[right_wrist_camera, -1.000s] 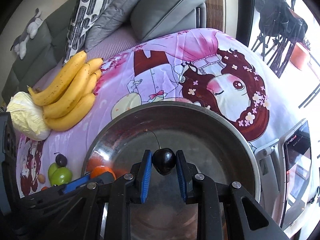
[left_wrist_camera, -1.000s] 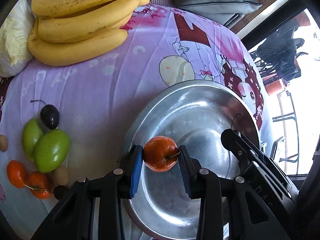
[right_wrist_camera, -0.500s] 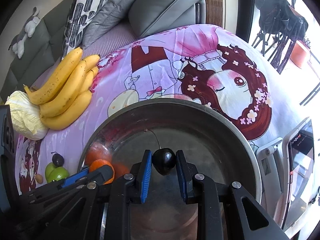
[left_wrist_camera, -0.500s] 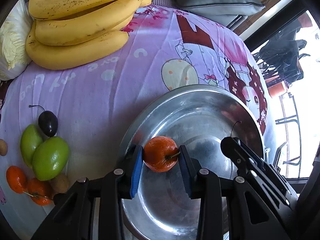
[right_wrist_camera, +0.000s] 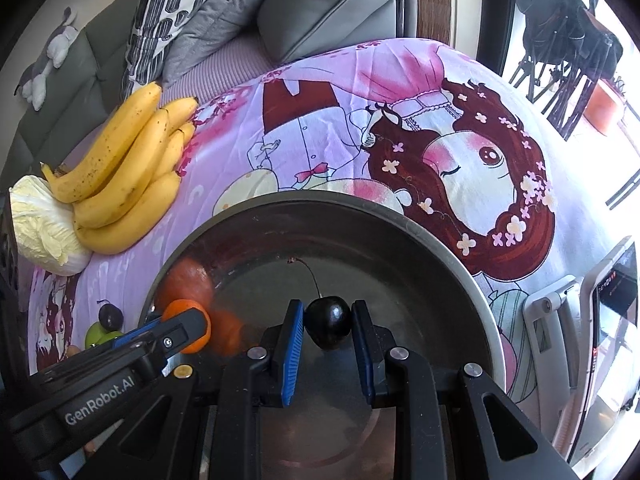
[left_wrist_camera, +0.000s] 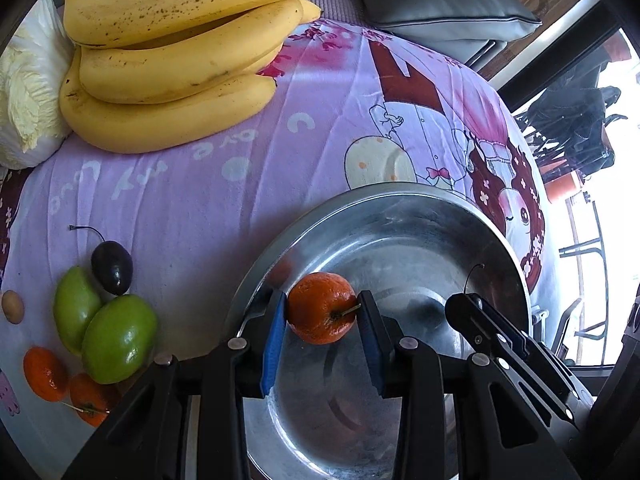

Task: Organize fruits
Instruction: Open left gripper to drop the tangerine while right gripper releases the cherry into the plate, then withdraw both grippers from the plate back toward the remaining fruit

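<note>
My left gripper (left_wrist_camera: 322, 314) is shut on a small orange tangerine (left_wrist_camera: 320, 306) and holds it over the left part of the round metal basin (left_wrist_camera: 400, 200). My right gripper (right_wrist_camera: 325, 326) is shut on a dark cherry (right_wrist_camera: 329, 320) with a long stem, over the middle of the basin (right_wrist_camera: 400, 216). The left gripper and its tangerine (right_wrist_camera: 188, 320) also show in the right wrist view. On the cloth lie a bunch of bananas (left_wrist_camera: 172, 64), two green fruits (left_wrist_camera: 116, 338), another dark cherry (left_wrist_camera: 112, 266) and two tangerines (left_wrist_camera: 44, 372).
A pale cabbage (left_wrist_camera: 24, 88) lies left of the bananas. Grey cushions (right_wrist_camera: 320, 4) stand at the back. A small brown nut-like fruit (left_wrist_camera: 12, 306) lies at the far left. A phone on a stand (right_wrist_camera: 608, 300) is at the right.
Both grippers have moved slightly forward over the basin with their fruit still held. The loose fruits on the cloth have not moved.
</note>
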Motion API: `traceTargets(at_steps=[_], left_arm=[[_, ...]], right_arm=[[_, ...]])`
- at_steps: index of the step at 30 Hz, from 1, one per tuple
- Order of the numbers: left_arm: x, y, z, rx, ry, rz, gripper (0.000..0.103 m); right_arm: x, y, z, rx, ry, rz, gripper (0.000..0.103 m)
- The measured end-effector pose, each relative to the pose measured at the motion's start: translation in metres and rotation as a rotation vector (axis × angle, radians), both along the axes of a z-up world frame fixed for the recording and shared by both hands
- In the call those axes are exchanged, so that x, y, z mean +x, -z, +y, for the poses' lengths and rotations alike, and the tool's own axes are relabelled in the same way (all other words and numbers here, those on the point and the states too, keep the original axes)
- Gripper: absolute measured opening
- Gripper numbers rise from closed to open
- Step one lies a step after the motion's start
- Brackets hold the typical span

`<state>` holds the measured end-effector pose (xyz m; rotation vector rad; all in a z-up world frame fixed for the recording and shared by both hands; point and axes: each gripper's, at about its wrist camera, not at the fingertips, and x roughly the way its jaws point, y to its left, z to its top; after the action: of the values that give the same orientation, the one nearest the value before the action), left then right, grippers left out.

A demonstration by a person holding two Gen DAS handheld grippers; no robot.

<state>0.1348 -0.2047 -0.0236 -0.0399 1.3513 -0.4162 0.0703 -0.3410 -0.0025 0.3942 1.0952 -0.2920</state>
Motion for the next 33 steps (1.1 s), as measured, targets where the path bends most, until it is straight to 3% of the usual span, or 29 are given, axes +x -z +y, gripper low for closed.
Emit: traceTargets(at_steps=[9,23,28,33], left_arm=[[-0.001,-0.001,-0.006,0.023,0.006,0.002,0.038],[-0.01,-0.038,0.0,-0.022,0.018,-0.051,0.045],[-0.011,-0.052,0.017,0.029,-0.013,-0.116,0.052],[-0.012,-0.043,0.042,0.11,-0.052,-0.125,0.053]], right_arm=[[-0.001,0.001,-0.001,0.004,0.002,0.01,0.027],[-0.004,-0.011,0.002,-0.013,-0.008,-0.015,0.03],[-0.007,-0.019,0.012,-0.03,-0.039,-0.033,0.03],[-0.007,-0.019,0.024,-0.041,-0.071,-0.021,0.03]])
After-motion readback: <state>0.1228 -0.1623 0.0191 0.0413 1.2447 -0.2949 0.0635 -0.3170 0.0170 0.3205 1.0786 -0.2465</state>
